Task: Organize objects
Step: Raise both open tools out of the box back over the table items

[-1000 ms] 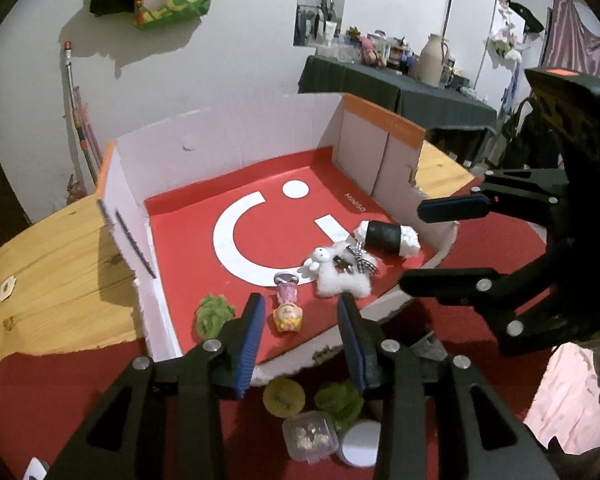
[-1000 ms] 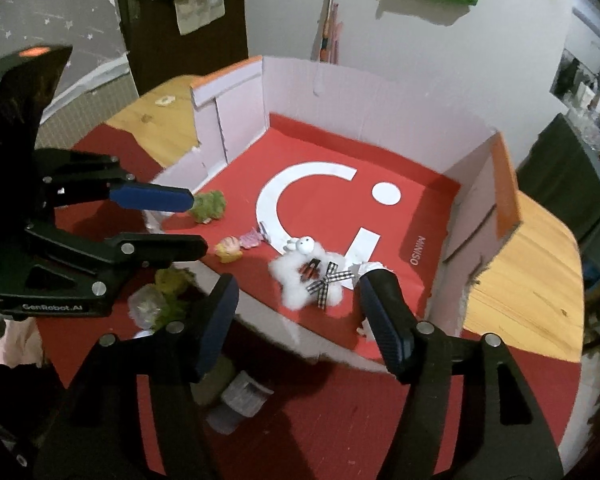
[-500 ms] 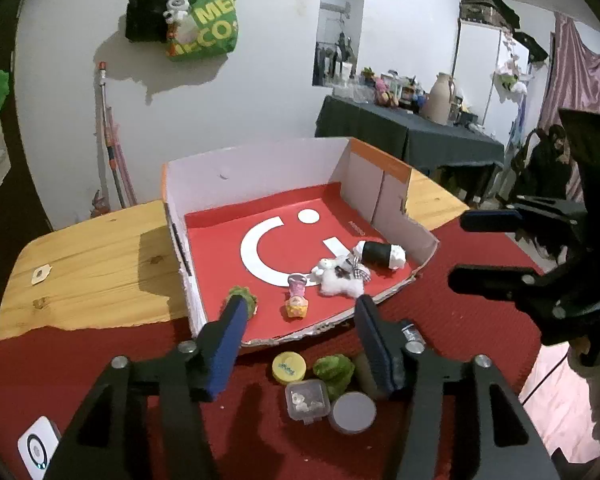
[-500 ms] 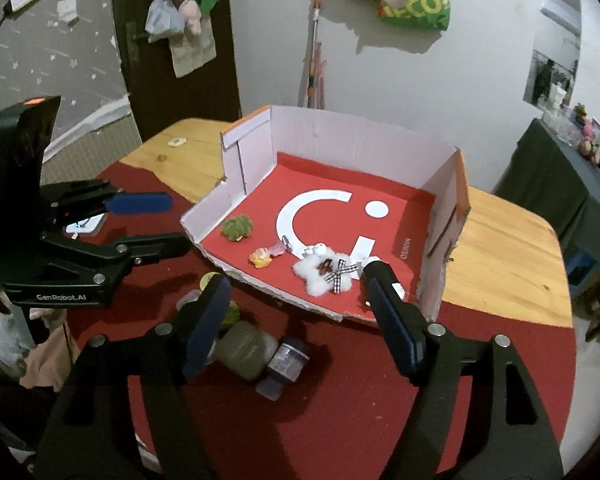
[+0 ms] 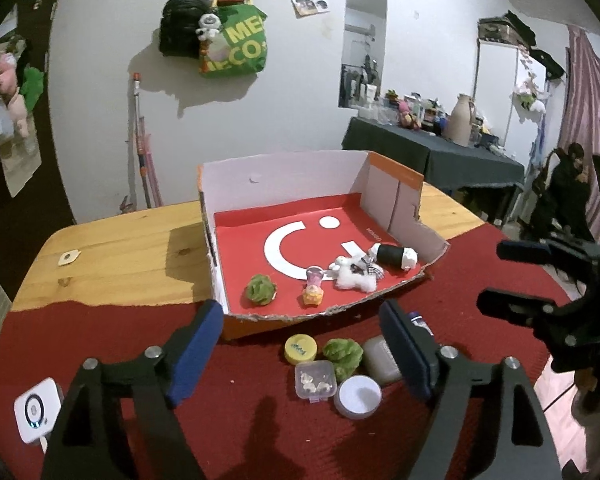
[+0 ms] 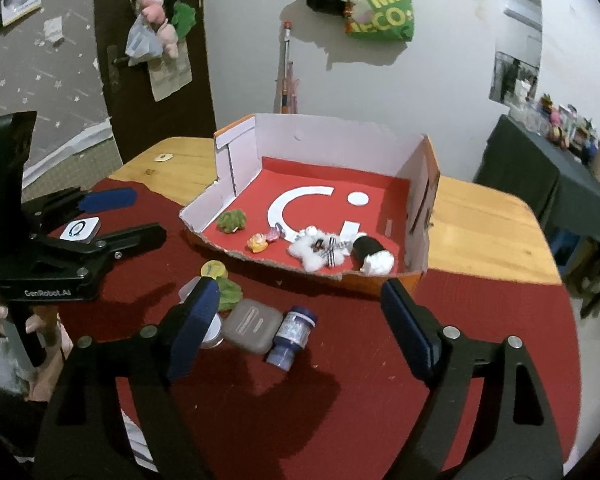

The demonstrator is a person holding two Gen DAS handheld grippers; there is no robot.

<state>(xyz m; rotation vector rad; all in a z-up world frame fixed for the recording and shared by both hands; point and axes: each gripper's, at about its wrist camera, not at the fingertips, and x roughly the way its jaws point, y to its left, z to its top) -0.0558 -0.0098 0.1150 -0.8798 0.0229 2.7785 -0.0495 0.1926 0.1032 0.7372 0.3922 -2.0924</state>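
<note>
An open cardboard box point(image 5: 284, 184) point(image 6: 340, 136) with a red floor holds a green fuzzy toy point(image 5: 261, 289), a small pink and yellow figurine point(image 5: 314, 286), a white plush with a checked bow point(image 5: 354, 276) and a black-and-white roll point(image 5: 394, 256). On the red cloth in front lie a yellow cap point(image 5: 300, 349), a second green toy point(image 5: 343, 354), a clear small box point(image 5: 315, 381), a white-lidded jar point(image 5: 357, 396), a grey case point(image 6: 252, 324) and a blue bottle point(image 6: 292, 334). My left gripper point(image 5: 300, 308) point(image 6: 147, 215) and right gripper point(image 6: 300, 288) point(image 5: 490, 275) hover over these, jaws opening, nothing between them.
The cloth point(image 5: 260, 420) covers the near part of a wooden table point(image 5: 120, 256). A small white device point(image 5: 36, 410) point(image 6: 80, 230) lies at the near left. A hand point(image 6: 40, 324) grips the left tool. A dark side table point(image 5: 440, 152) with clutter stands at the back right.
Both grippers drew back from the box toward me, and their jaws spread wider. The loose items on the cloth came fully into view. Things in the box stayed put.
</note>
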